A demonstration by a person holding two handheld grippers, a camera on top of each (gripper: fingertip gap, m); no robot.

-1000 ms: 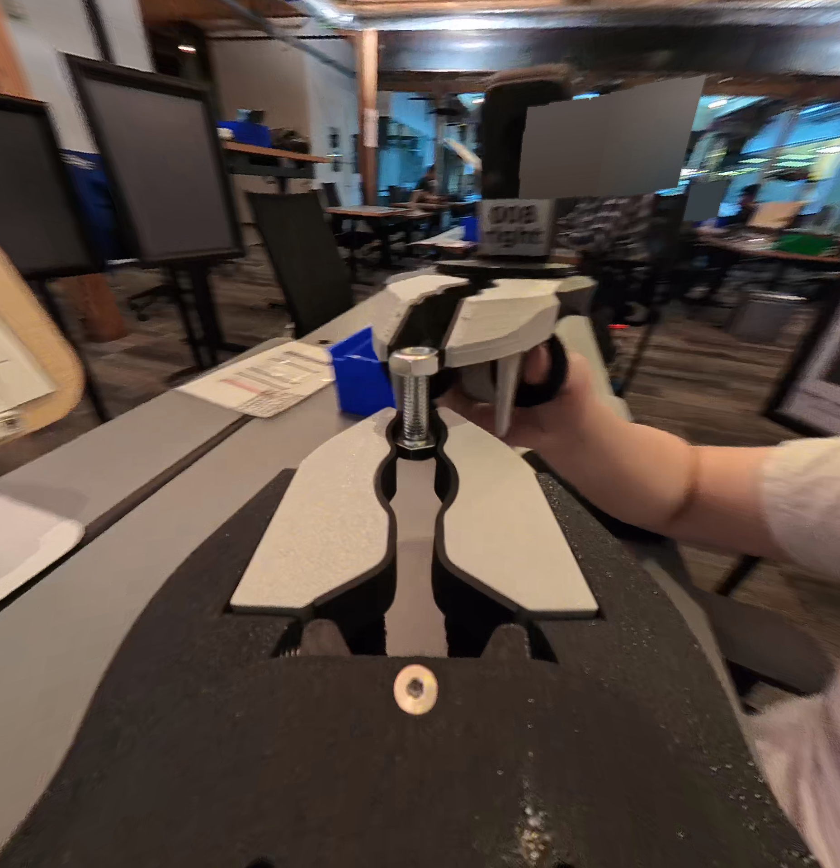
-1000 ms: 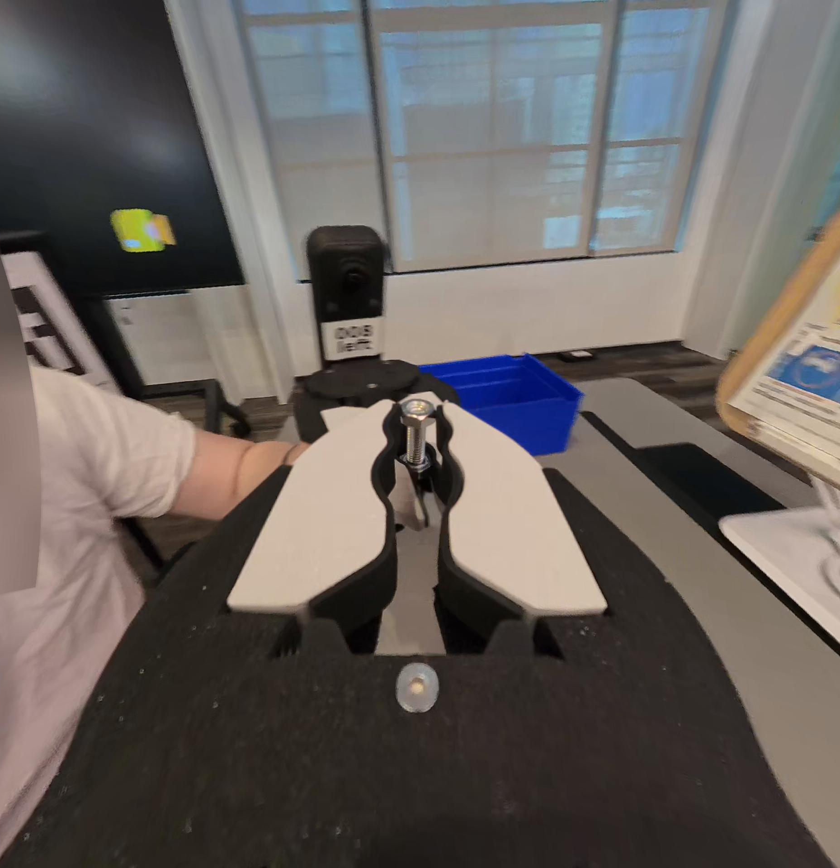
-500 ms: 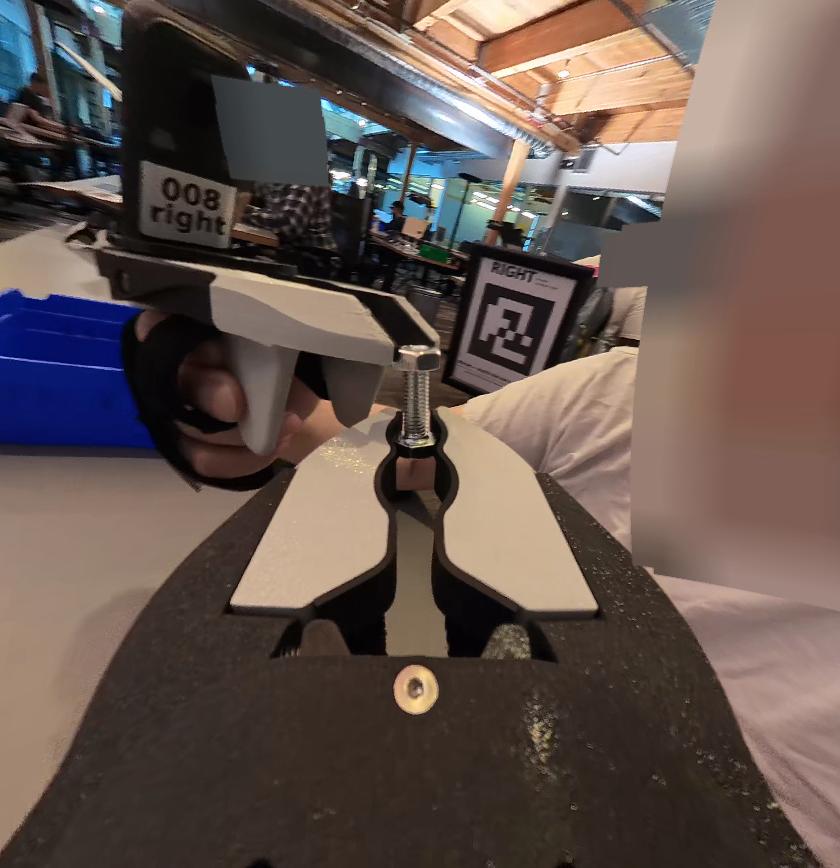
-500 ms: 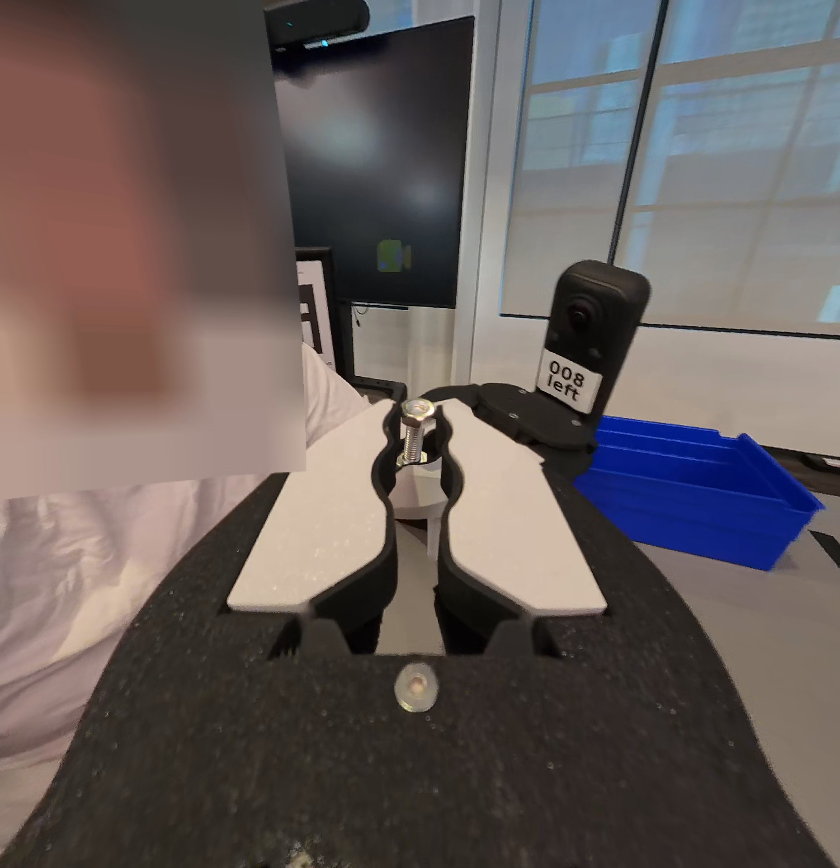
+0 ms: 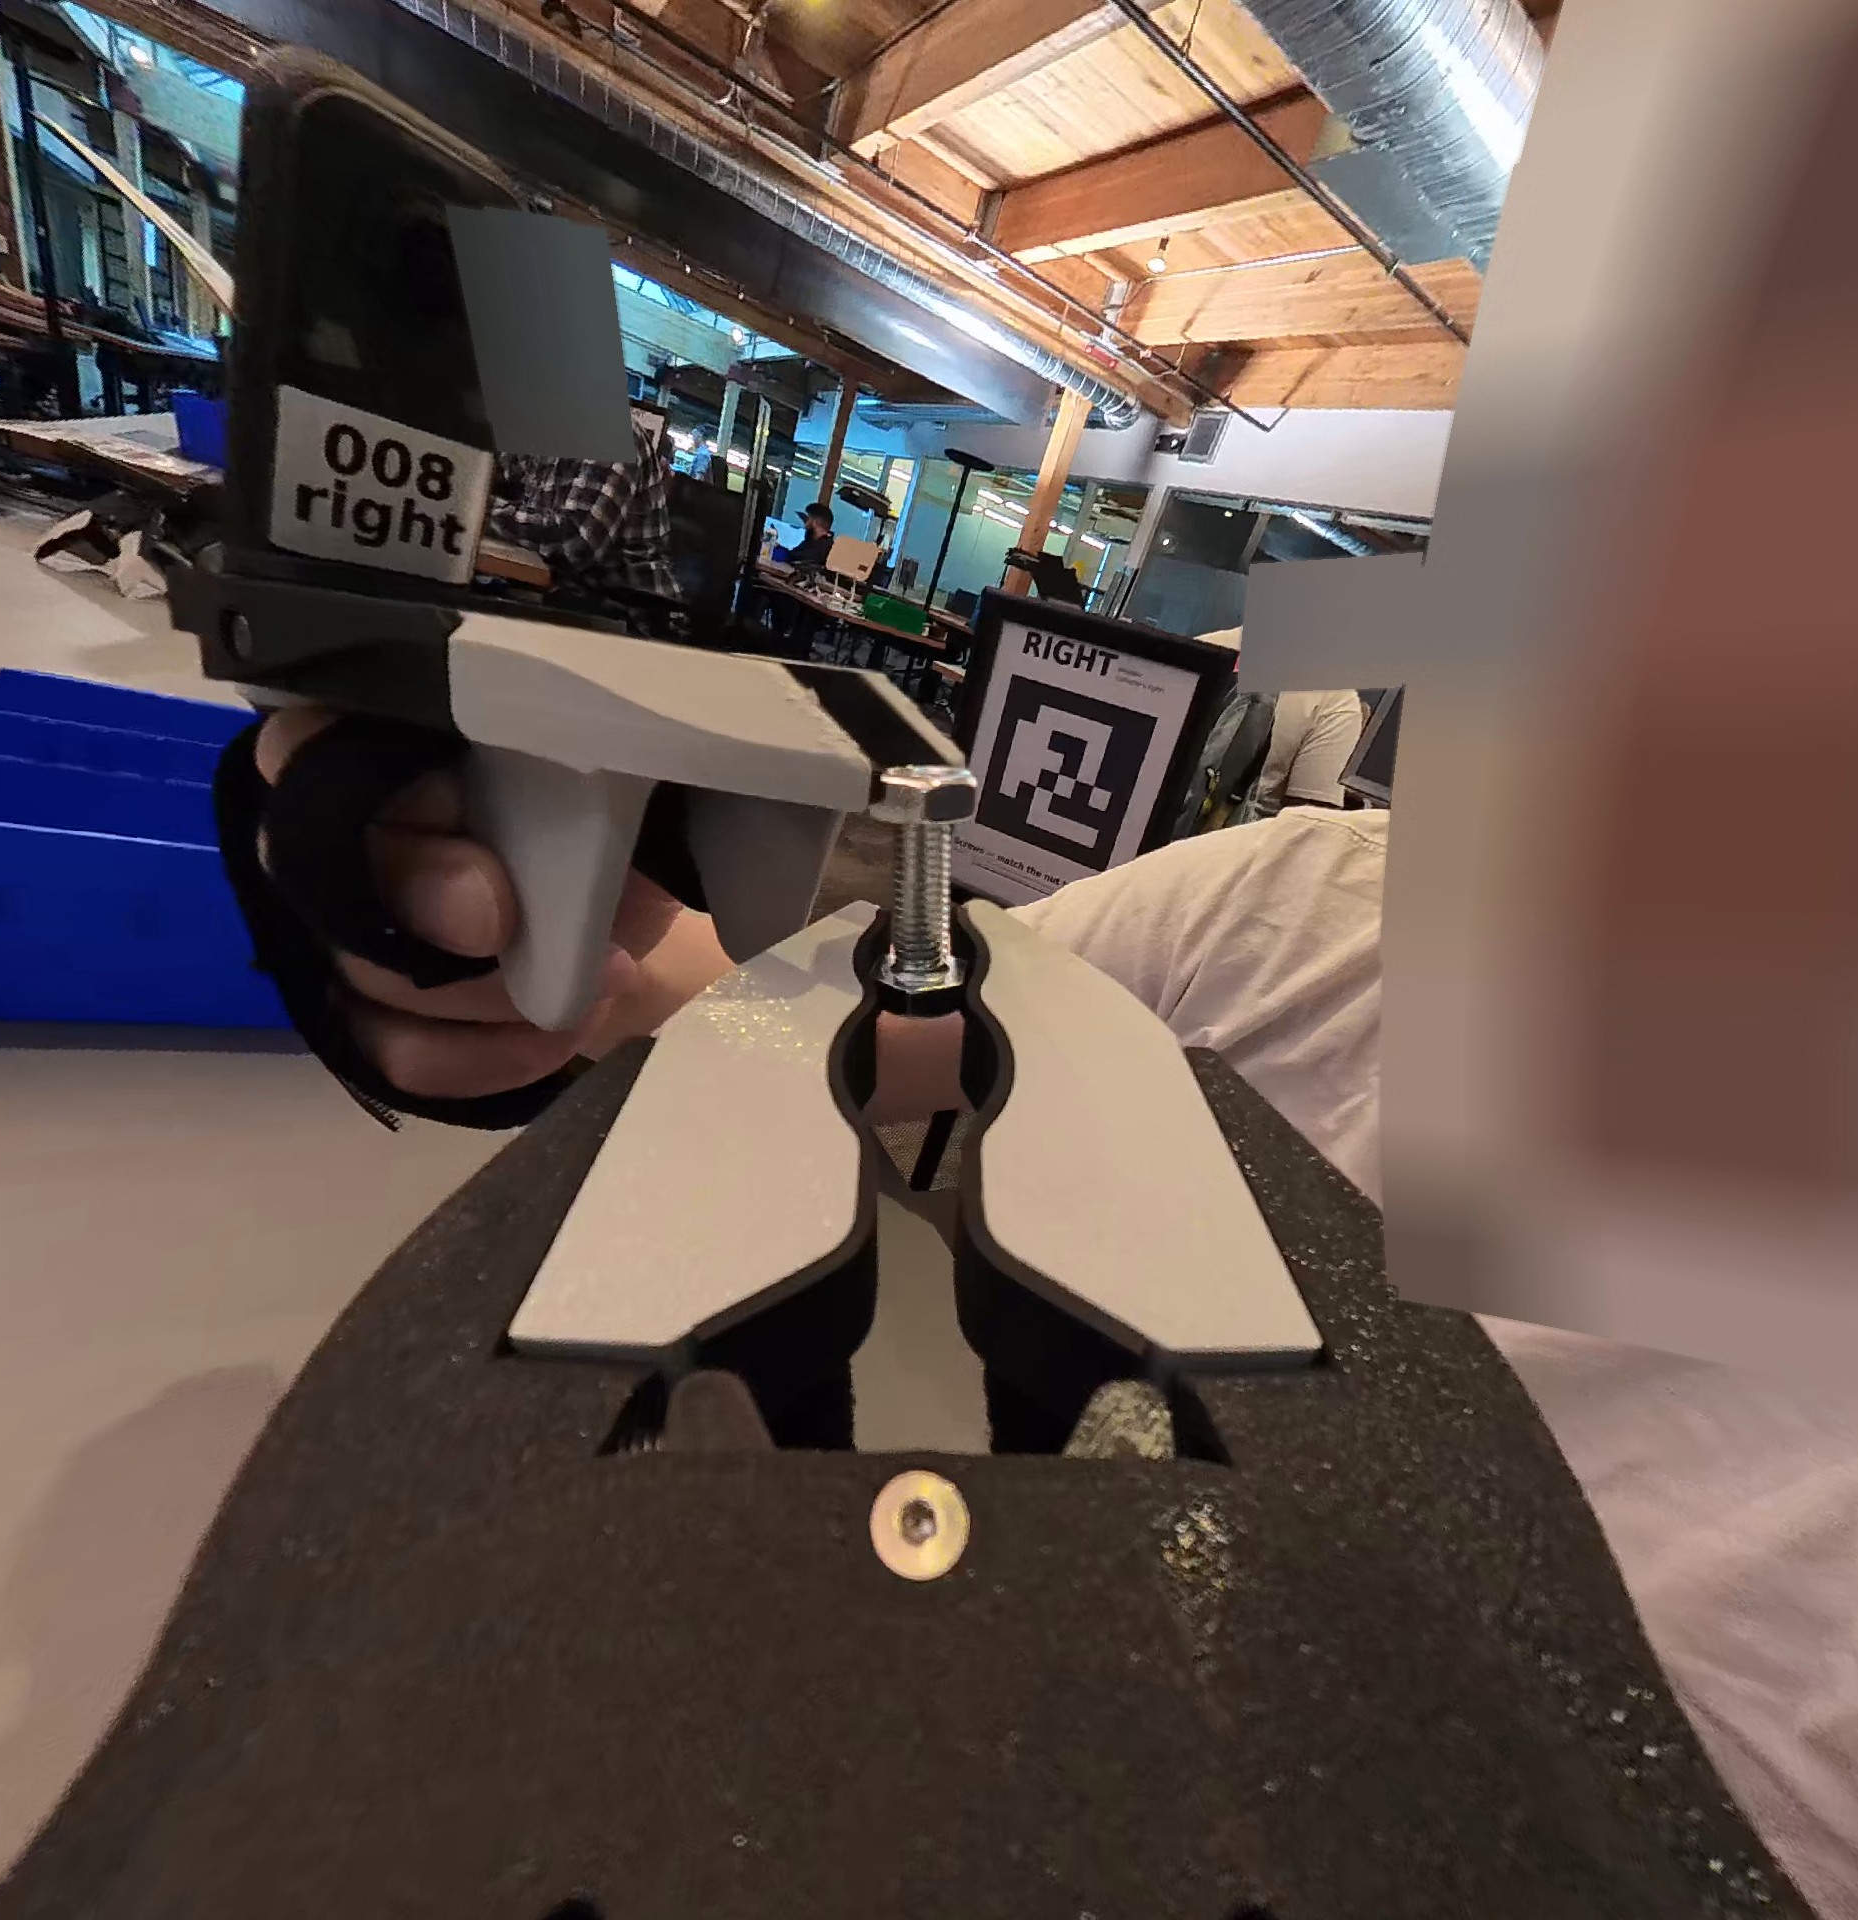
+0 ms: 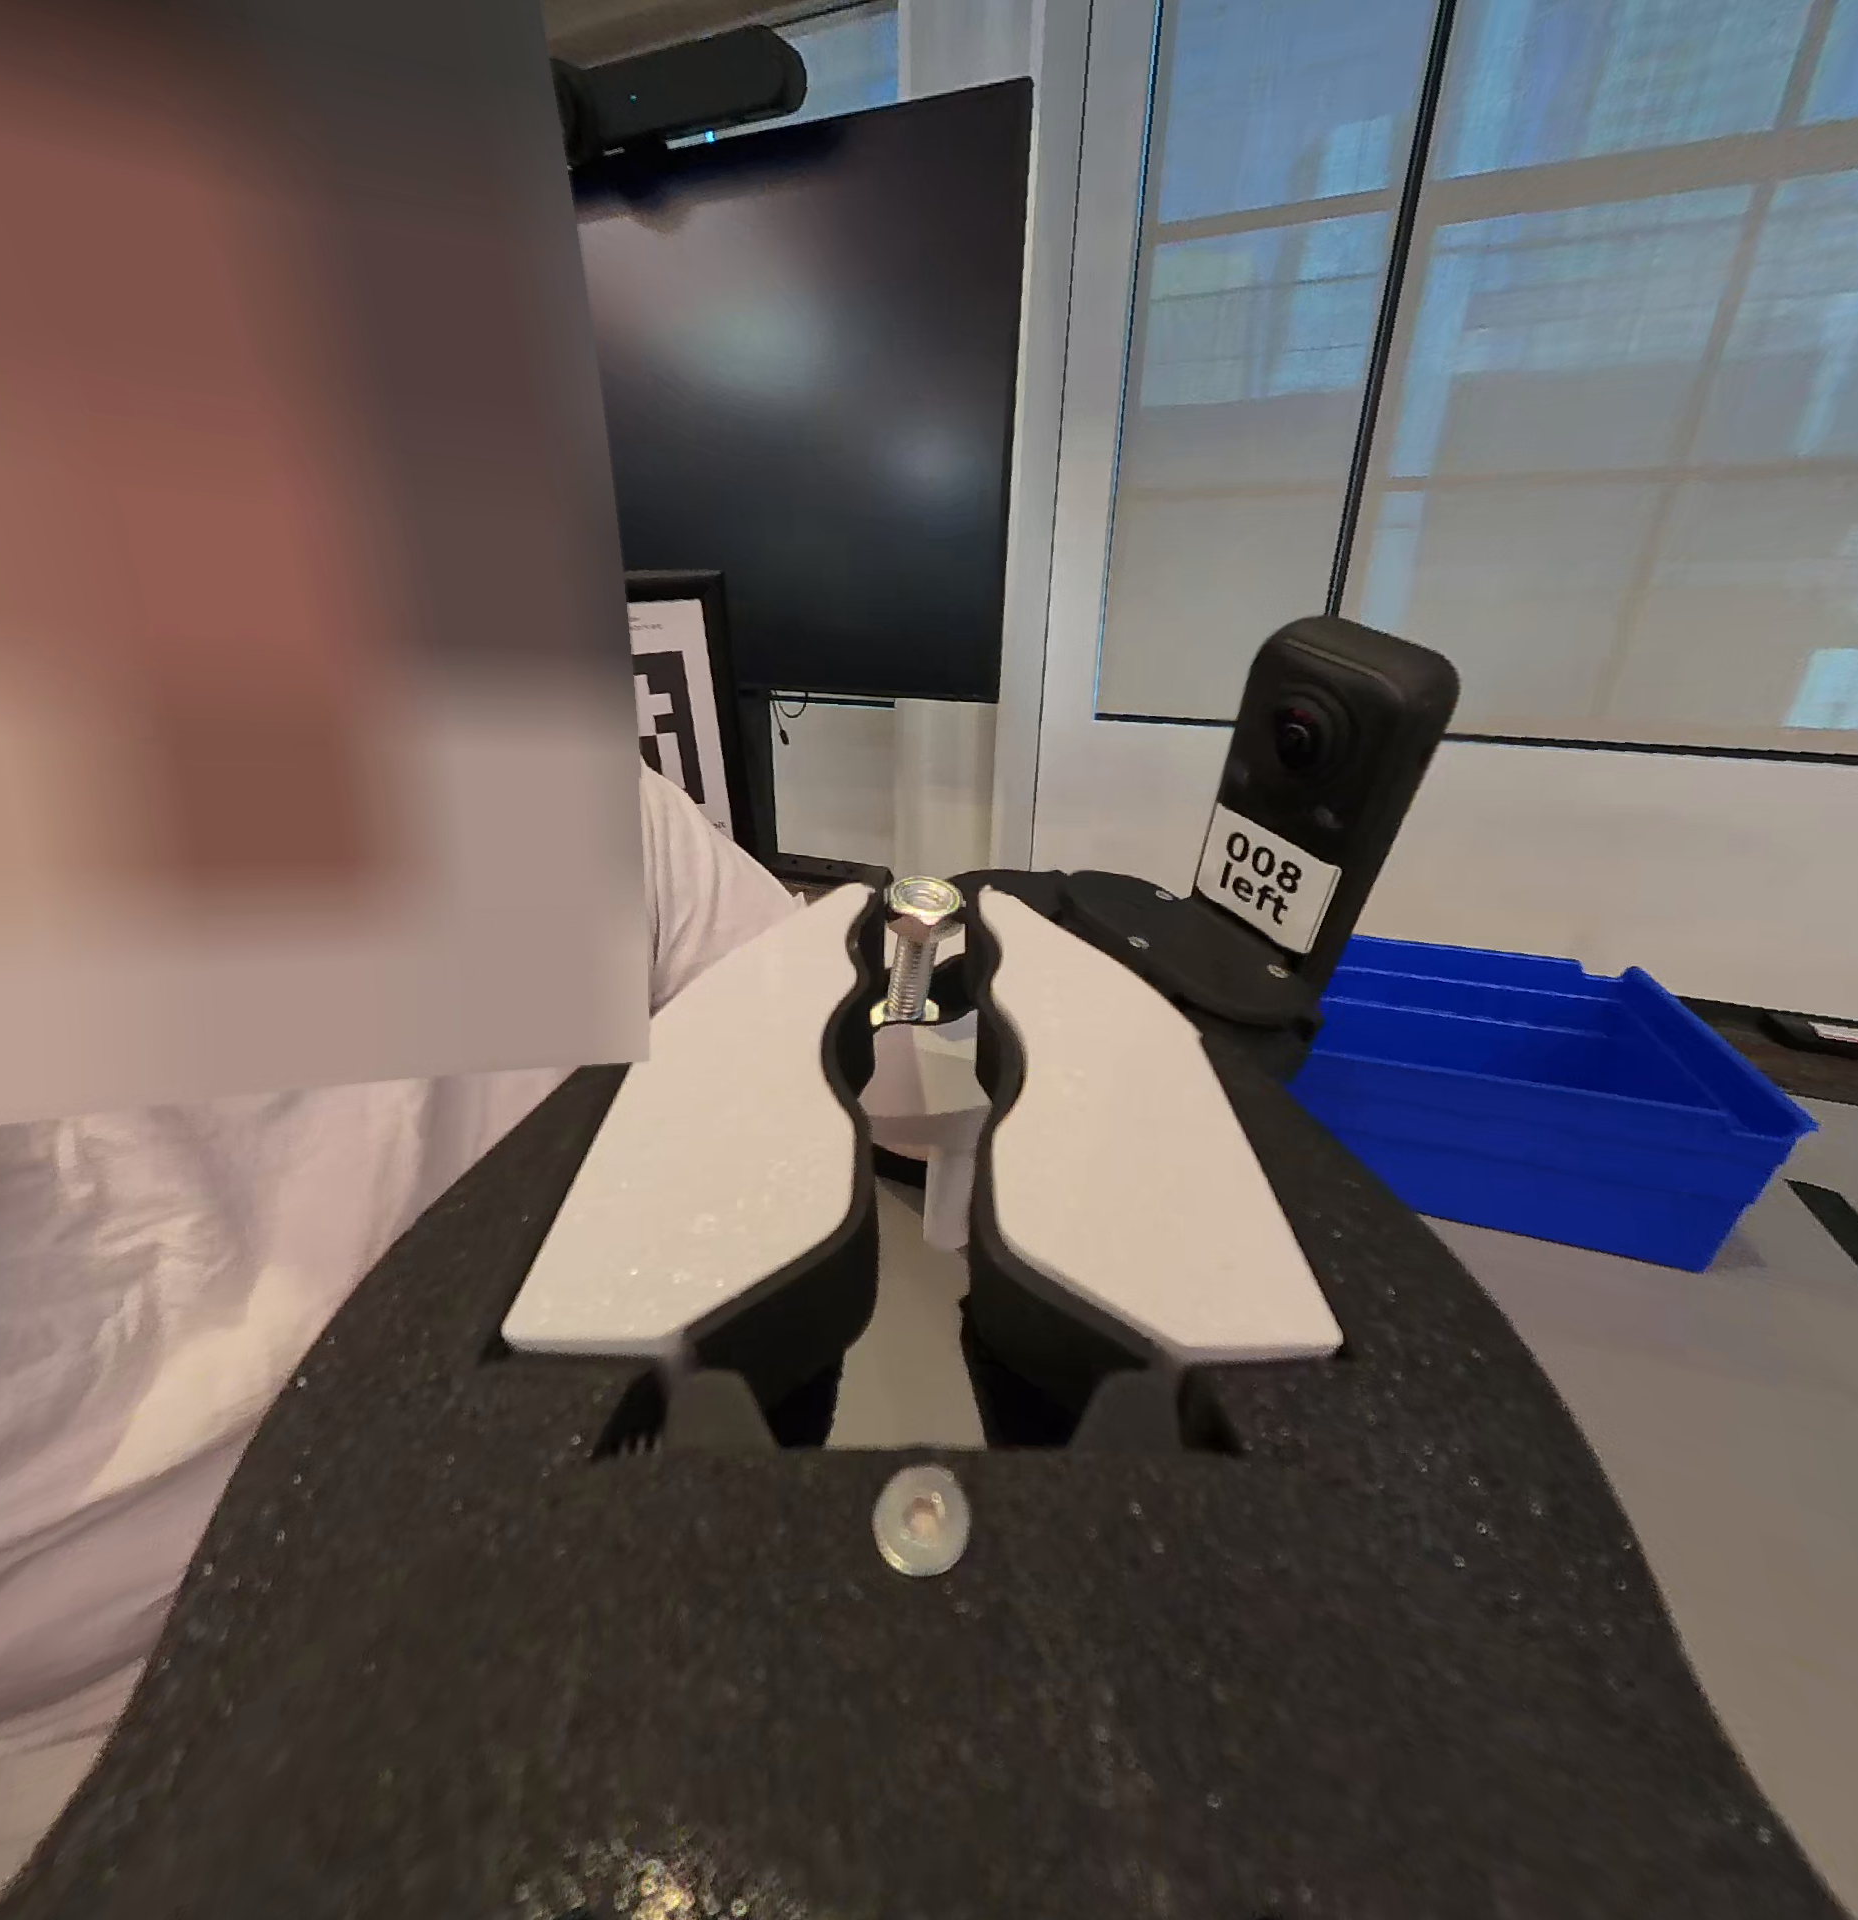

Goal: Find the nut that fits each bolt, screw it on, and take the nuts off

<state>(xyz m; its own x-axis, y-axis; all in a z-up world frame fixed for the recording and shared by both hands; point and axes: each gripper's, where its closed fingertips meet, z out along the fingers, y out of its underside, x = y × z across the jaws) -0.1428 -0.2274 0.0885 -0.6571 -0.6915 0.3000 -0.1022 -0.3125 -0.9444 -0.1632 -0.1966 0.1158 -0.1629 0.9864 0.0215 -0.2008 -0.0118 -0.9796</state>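
i judge the bolt (image 5: 920, 862) and its nut (image 5: 918, 977) to be small, rigid steel parts, light but slippery on the smooth faces. the good places to take hold are the flat sides of the hexagon: the head for the bolt, the six flats for the nut. the thread is a bad place, it can roll between the fingers and it can be damaged.

in the left wrist view, my left hand-held gripper (image 5: 918, 982) is closed on the nut, right at its fingertips, at 12 o'clock from the camera. the bolt stands upright out of the nut, the head on top. the right hand-held gripper (image 5: 904, 795) comes in from 9 o'clock and its tips meet the bolt head.

in the right wrist view, the right hand-held gripper (image 6: 920, 914) is closed on the bolt head (image 6: 920, 902) at the very tip, also at 12 o'clock. the shank hangs down between the fingers to the nut (image 6: 904, 1010), which sits near the lower end of the thread. both parts are held in the air above the grey desk (image 6: 1631, 1403). a blue bin (image 6: 1527, 1101) stands on the desk at about 2 o'clock in this view.
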